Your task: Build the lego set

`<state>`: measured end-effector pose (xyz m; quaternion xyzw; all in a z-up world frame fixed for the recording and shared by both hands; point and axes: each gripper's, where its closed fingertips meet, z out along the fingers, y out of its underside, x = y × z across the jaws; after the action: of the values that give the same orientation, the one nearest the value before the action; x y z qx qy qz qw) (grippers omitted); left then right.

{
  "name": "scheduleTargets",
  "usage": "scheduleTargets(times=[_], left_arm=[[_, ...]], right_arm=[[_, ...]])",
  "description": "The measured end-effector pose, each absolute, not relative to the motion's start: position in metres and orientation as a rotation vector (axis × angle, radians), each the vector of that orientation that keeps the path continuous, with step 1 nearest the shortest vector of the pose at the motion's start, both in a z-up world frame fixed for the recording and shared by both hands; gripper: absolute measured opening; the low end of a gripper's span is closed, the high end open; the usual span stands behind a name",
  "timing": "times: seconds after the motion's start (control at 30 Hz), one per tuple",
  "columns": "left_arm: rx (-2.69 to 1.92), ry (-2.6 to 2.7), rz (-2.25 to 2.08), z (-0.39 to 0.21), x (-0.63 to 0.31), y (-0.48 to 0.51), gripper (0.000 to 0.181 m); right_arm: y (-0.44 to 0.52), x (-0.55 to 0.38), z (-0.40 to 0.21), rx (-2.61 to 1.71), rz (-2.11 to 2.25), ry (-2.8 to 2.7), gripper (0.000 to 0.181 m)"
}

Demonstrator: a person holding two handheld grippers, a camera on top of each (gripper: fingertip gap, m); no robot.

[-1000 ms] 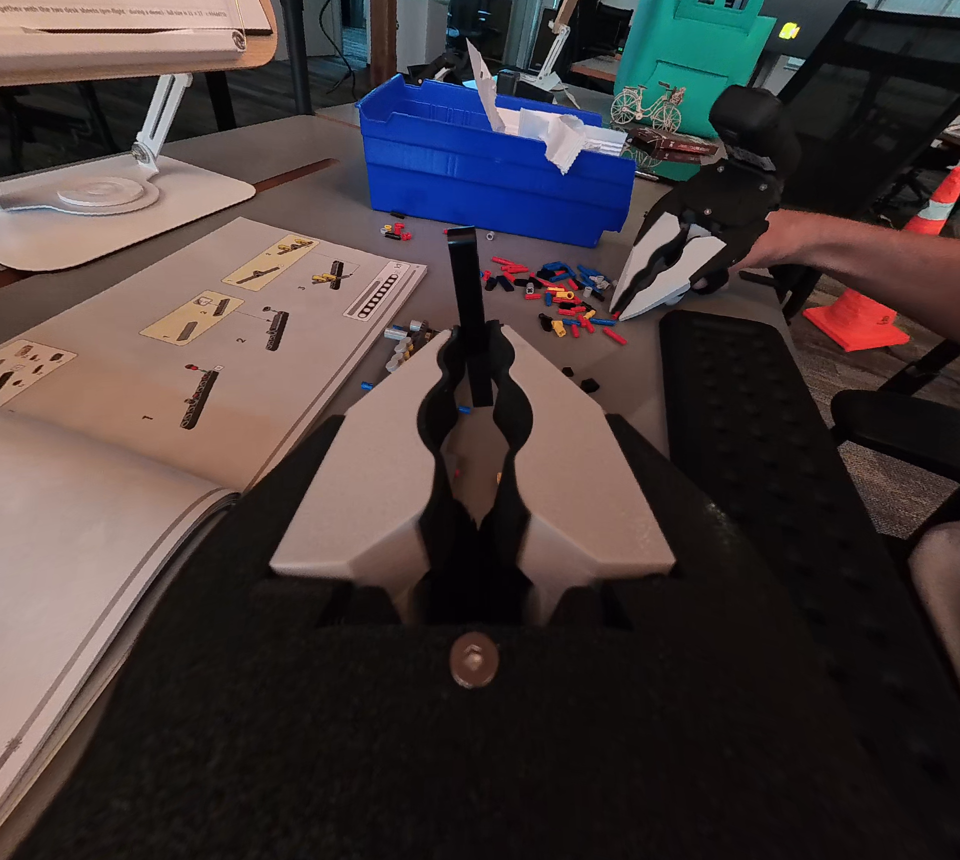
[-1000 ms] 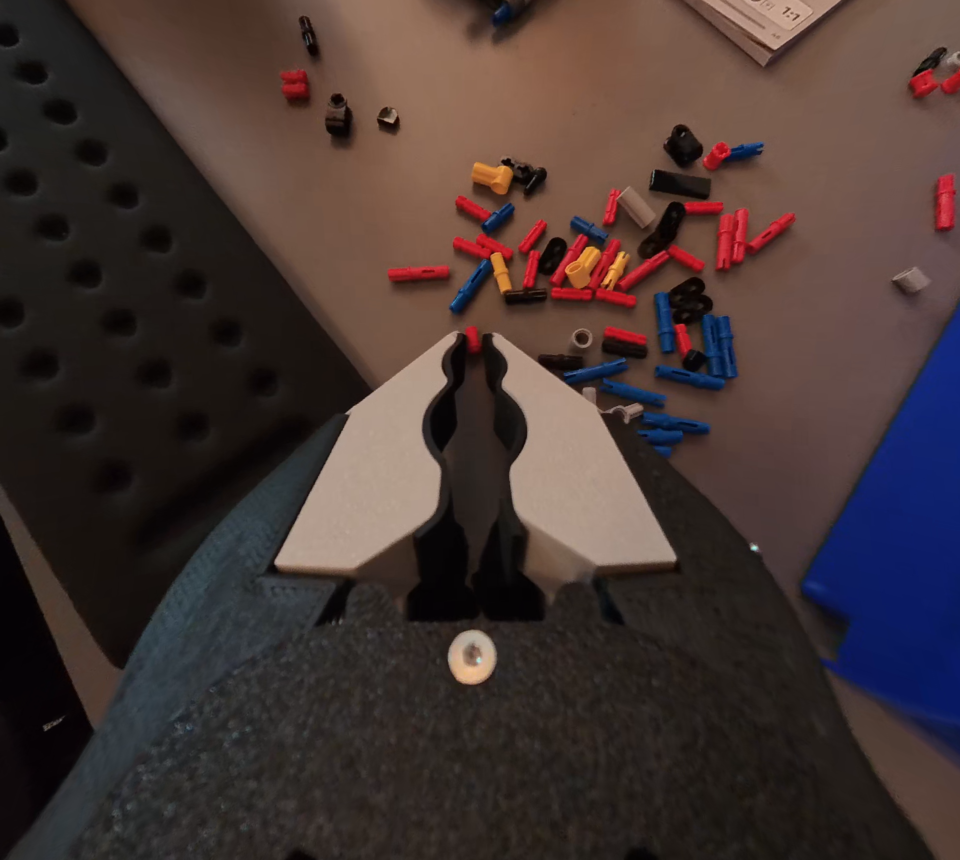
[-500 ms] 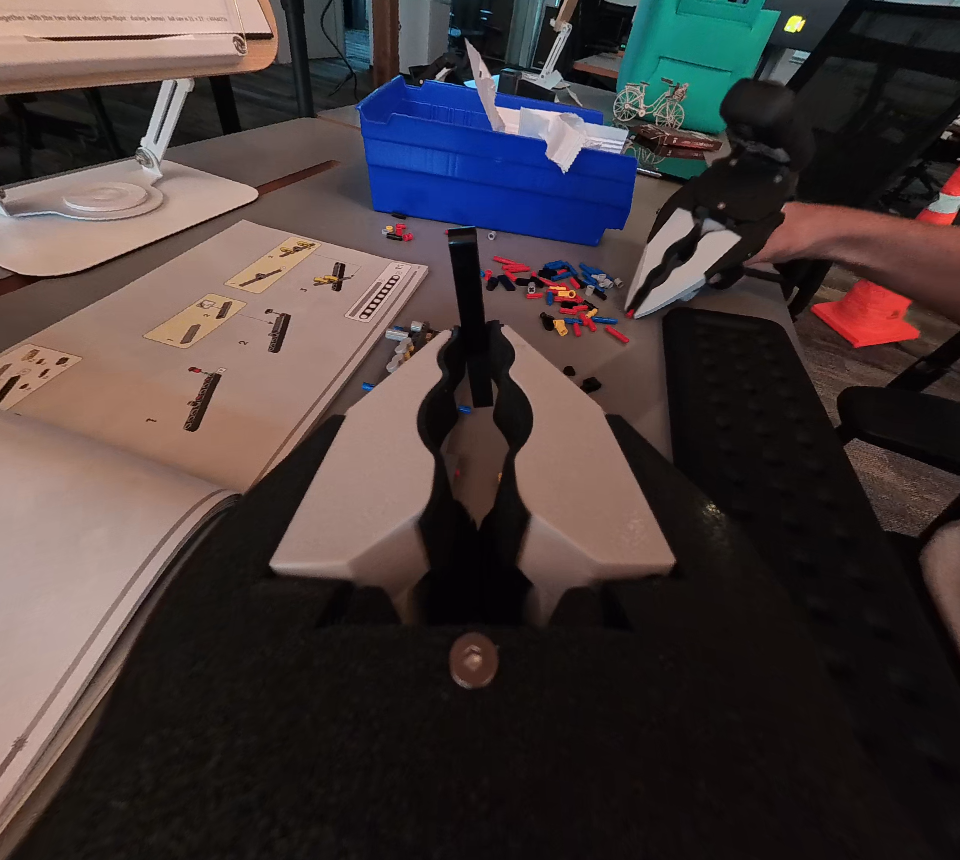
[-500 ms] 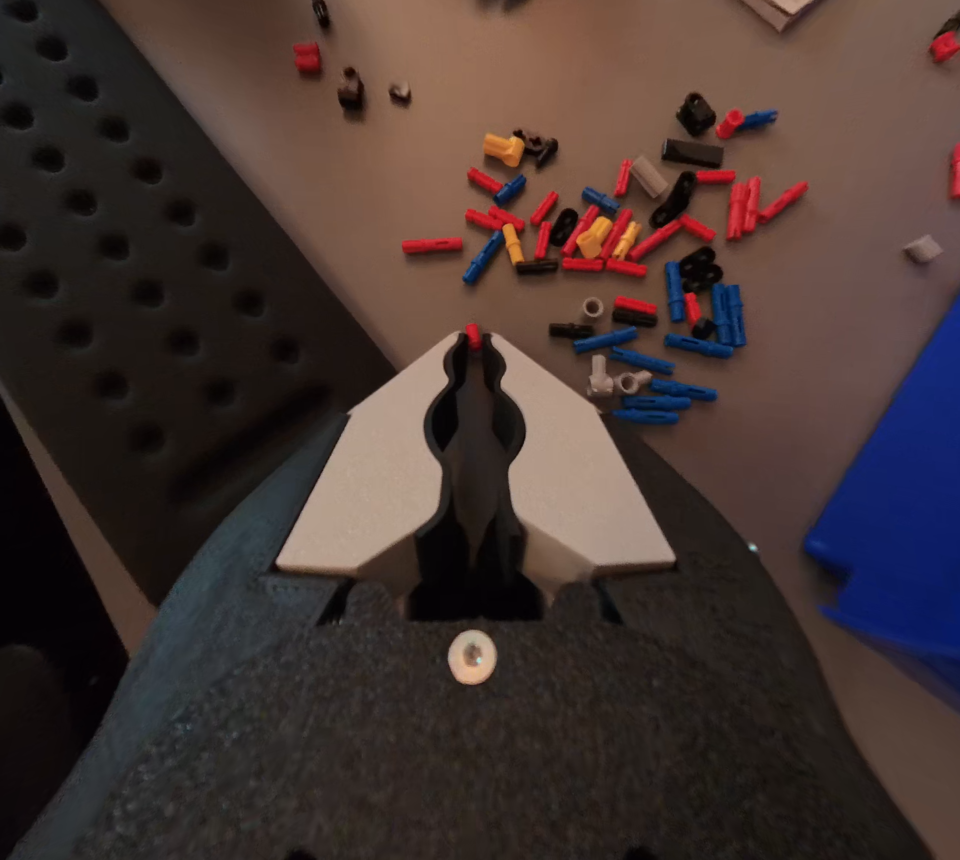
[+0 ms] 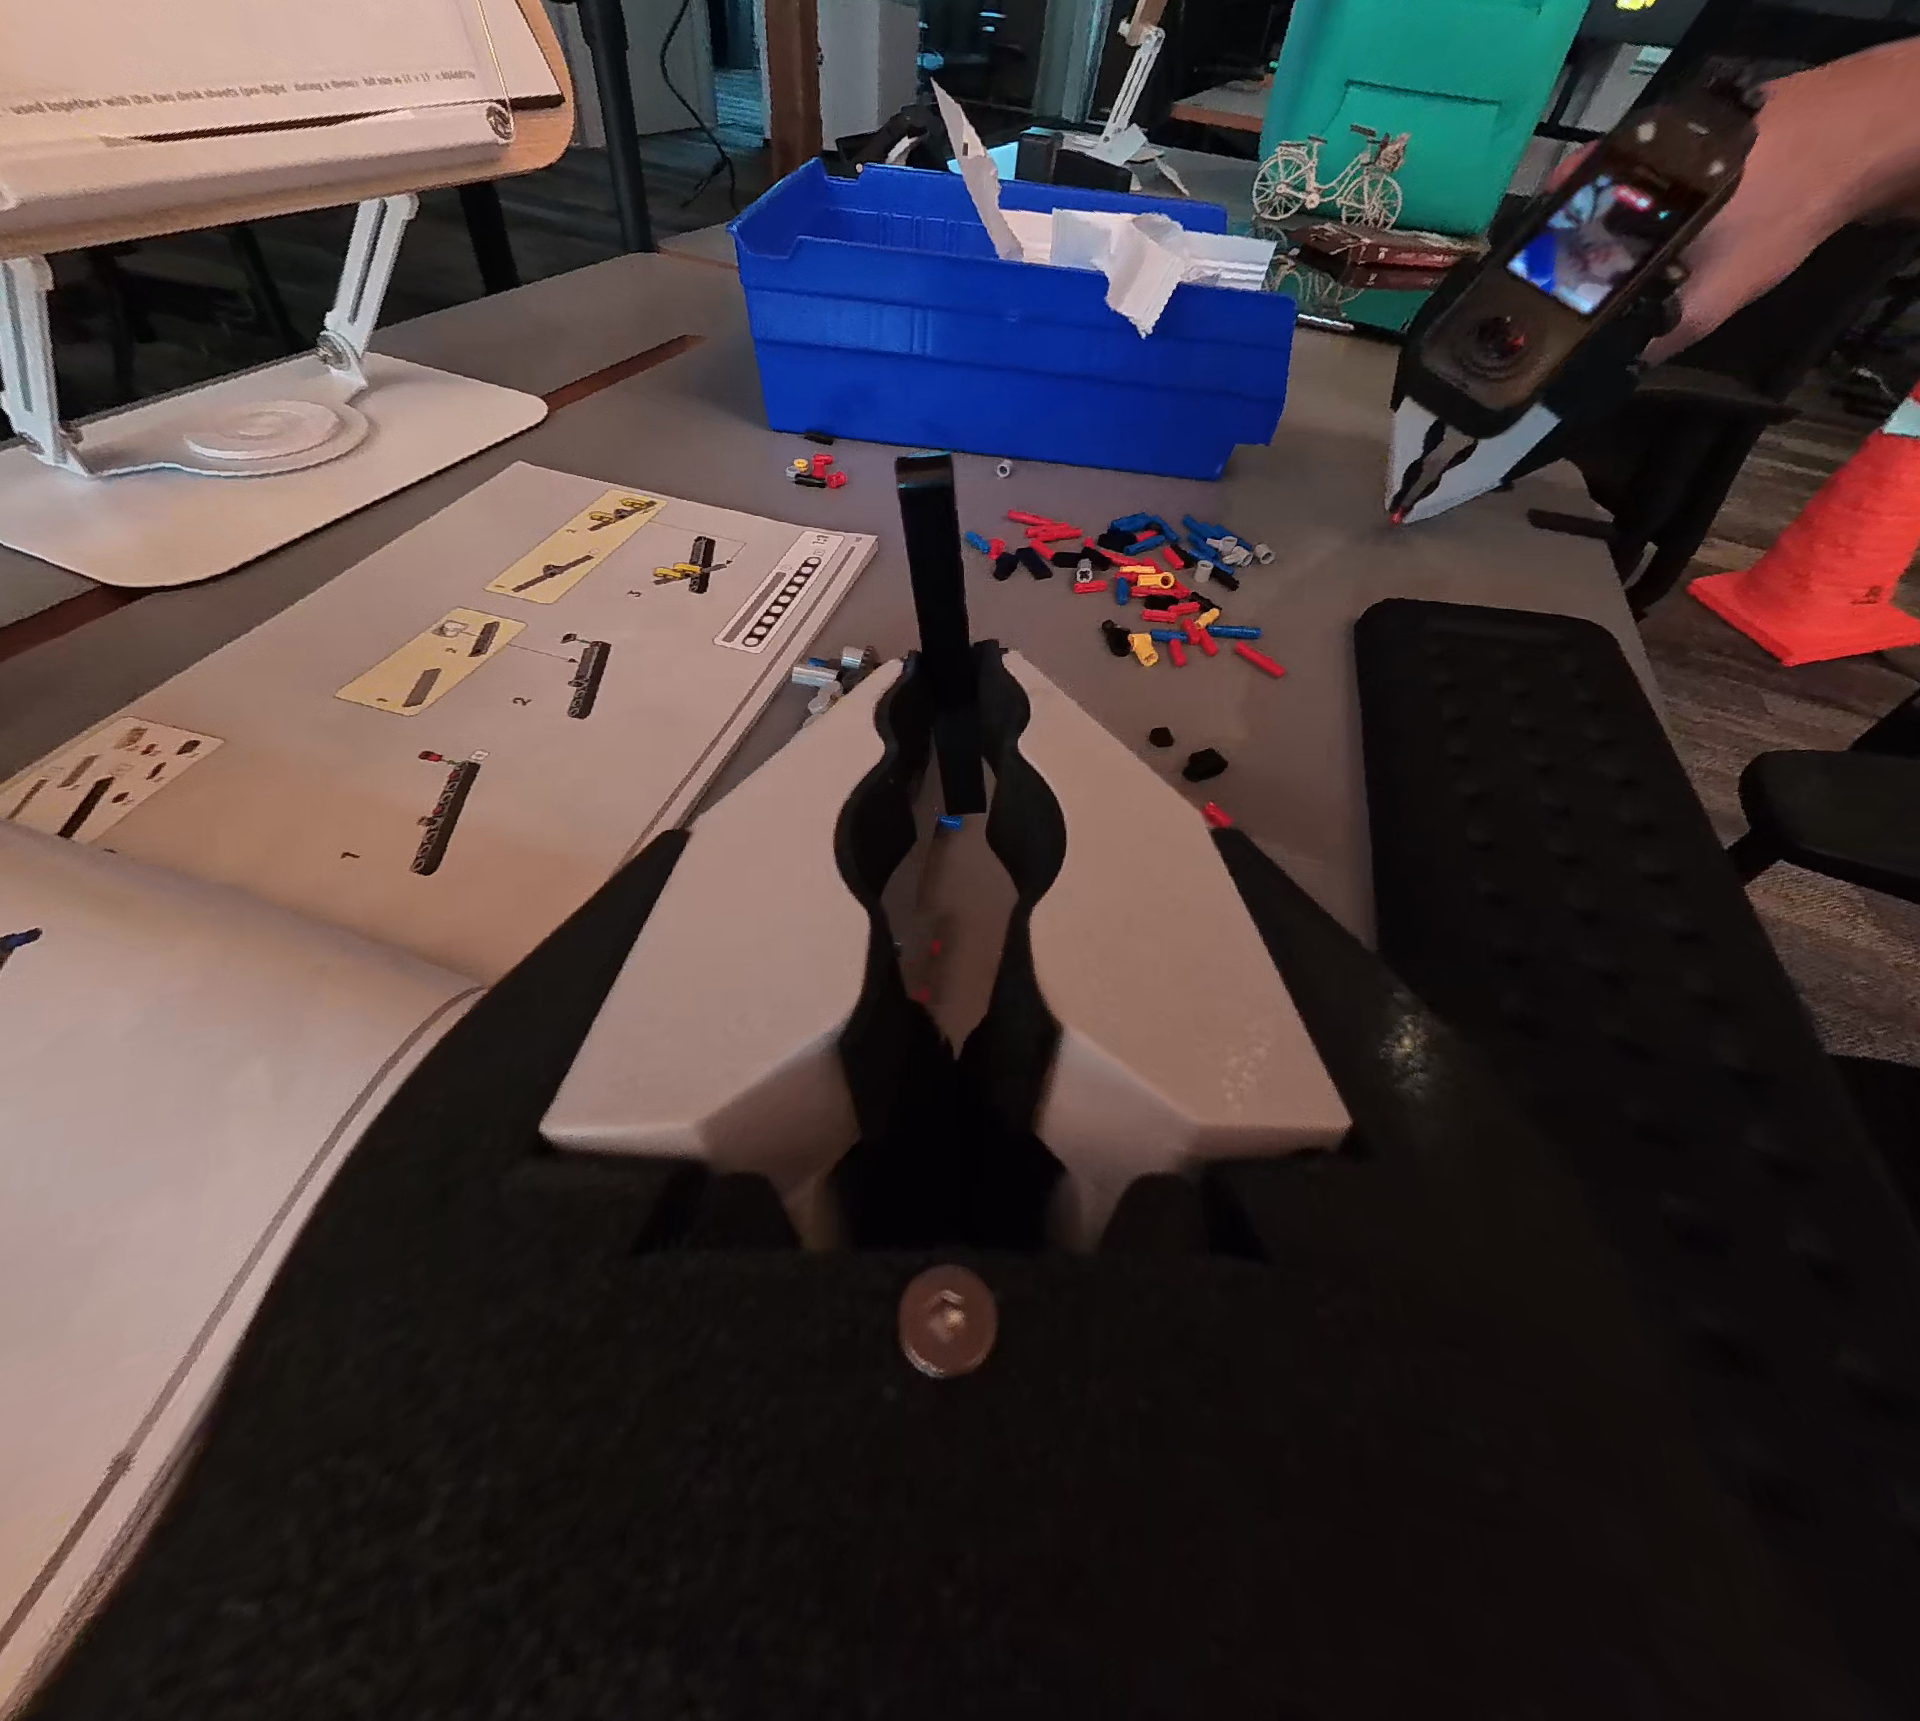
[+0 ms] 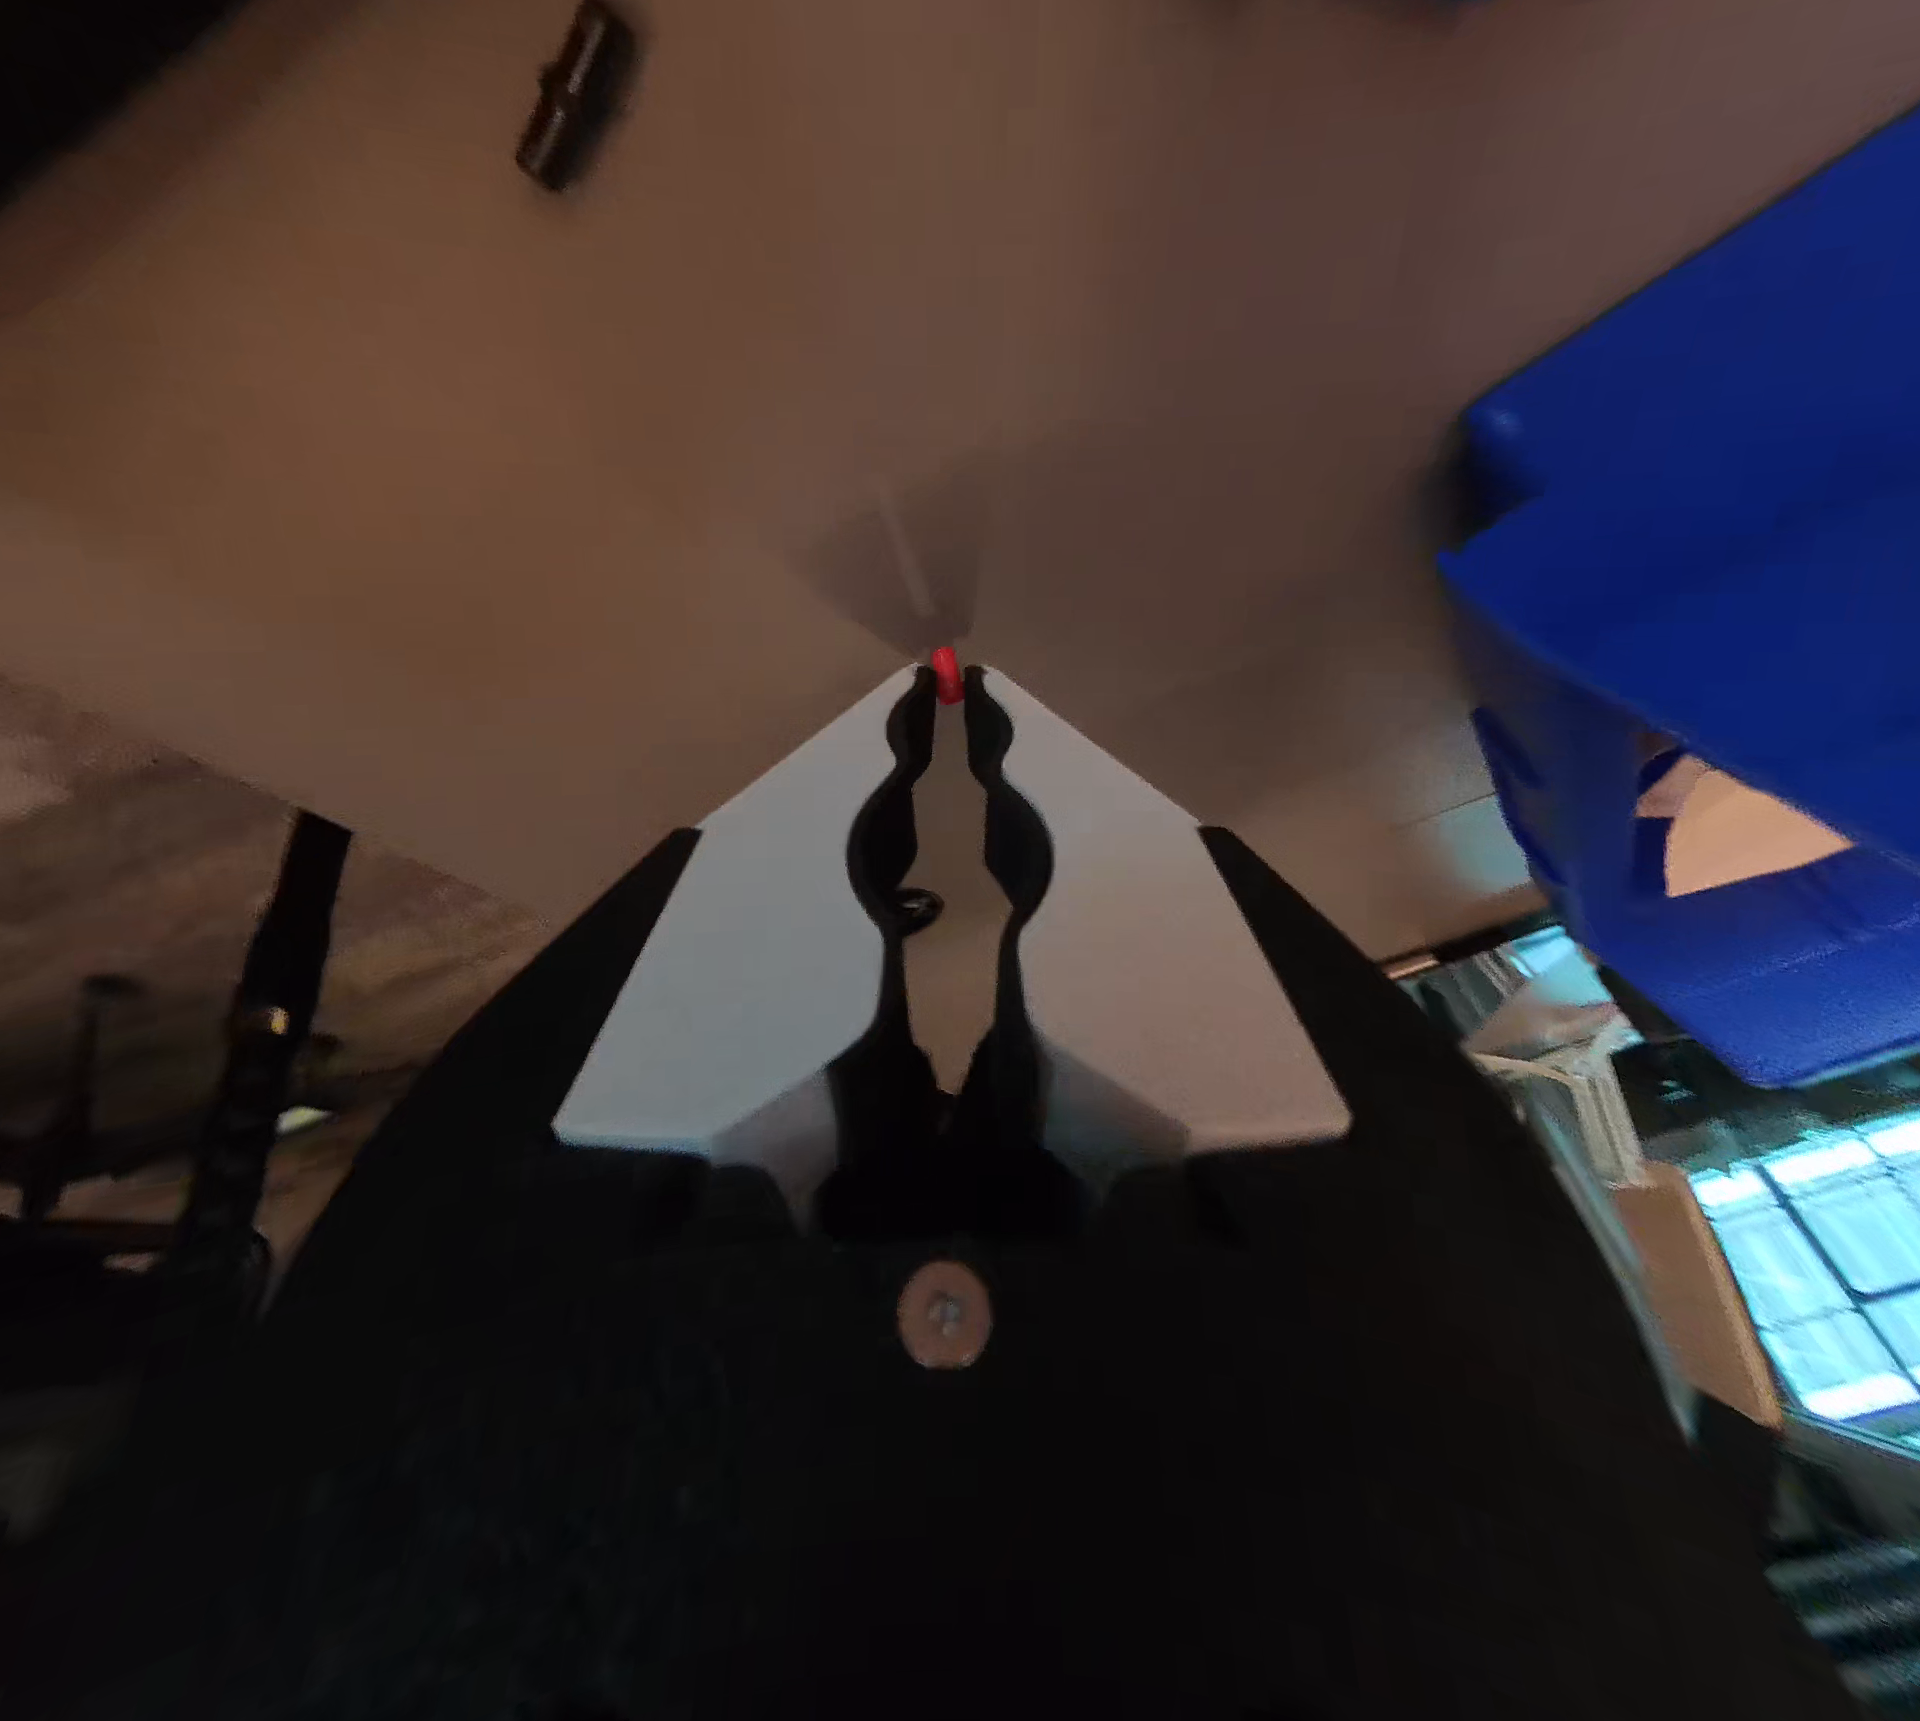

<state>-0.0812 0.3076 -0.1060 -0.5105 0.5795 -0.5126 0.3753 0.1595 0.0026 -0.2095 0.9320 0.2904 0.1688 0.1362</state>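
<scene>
**At the table edge: red pin down on the surface, beam waiting upright**

Right of the blue bin (image 5: 1013, 341), the right gripper (image 6: 945, 682) is tipped steeply down, tip touching or just off the grey table (image 6: 623, 424). Its jaws are nearly closed, pinching a small red pin (image 6: 944, 676) at the very tip. Only the pin's end pokes out. Likely seating or re-gripping it against the table.

Left gripper (image 5: 948, 663) is clamped on a black beam (image 5: 935, 591), held roughly upright above the table, just off the corner of the open instruction booklet (image 5: 416, 684). The loose pile of red, blue, black and yellow pins (image 5: 1143, 580) lies between the two grippers.

How to do this well, my read:
- The grip is on the last bit of the pin. Press straight down, not at an angle, or it will pop out sideways.
- Leave enough pin exposed to enter a beam hole. Right now the exposed length looks short.
- Keep the beam still and turn a hole face toward the right gripper; the holes aren't visible from the left wrist view.
- Bring the pin in along the hole axis, then push until flush.

Risk: a tiny part and a smooth table, so a slip sends it under the bin.
</scene>
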Motion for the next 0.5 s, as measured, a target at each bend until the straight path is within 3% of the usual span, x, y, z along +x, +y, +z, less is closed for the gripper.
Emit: scheduleTargets(times=[0.5], left_arm=[[-1.287, 1.508, -1.271, -0.1078, -0.0806, 0.3061, 0.006]], right_arm=[[0.0059, 0.1587, -0.2101, 2.570, 0.571, 0.919, 0.005]])
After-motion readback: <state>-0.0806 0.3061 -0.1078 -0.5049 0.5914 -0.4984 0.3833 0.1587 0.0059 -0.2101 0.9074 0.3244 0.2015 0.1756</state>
